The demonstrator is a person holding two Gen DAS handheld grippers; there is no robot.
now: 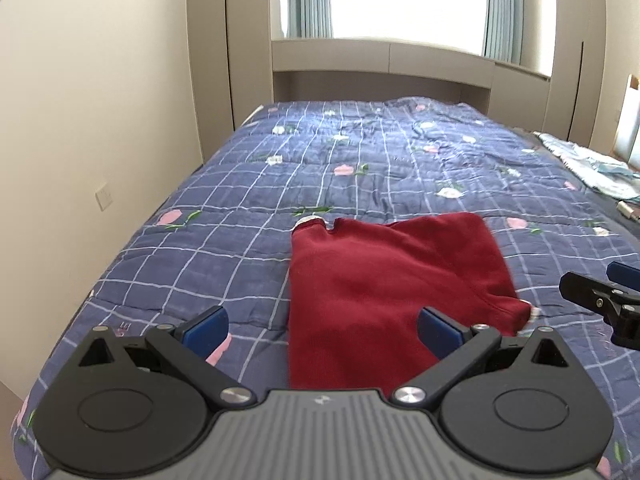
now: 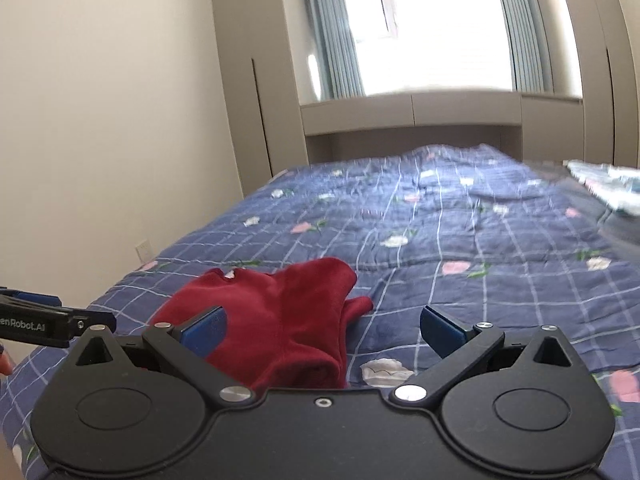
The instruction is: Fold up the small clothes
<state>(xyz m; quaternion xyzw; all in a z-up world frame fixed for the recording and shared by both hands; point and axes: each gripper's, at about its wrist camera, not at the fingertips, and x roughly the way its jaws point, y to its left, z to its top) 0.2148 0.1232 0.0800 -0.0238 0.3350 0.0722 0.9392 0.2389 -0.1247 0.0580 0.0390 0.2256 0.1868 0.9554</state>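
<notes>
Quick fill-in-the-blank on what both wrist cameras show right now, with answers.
1. The garment lying on the bed is ____ in colour.
2. Both the left gripper and the right gripper have their jaws ____.
3. The quilt has a blue check printed with ____.

Answers: red; open; flowers

- Folded dark red knit garment: near edge hidden behind the left gripper's grey body in the left wrist view; in the right wrist view its near part hidden behind the black gripper housing.
- Pale blue-and-white patterned cloth: cut off by the right edge; blurred in the right wrist view.
- Right gripper's black finger: cut off at the right edge.
</notes>
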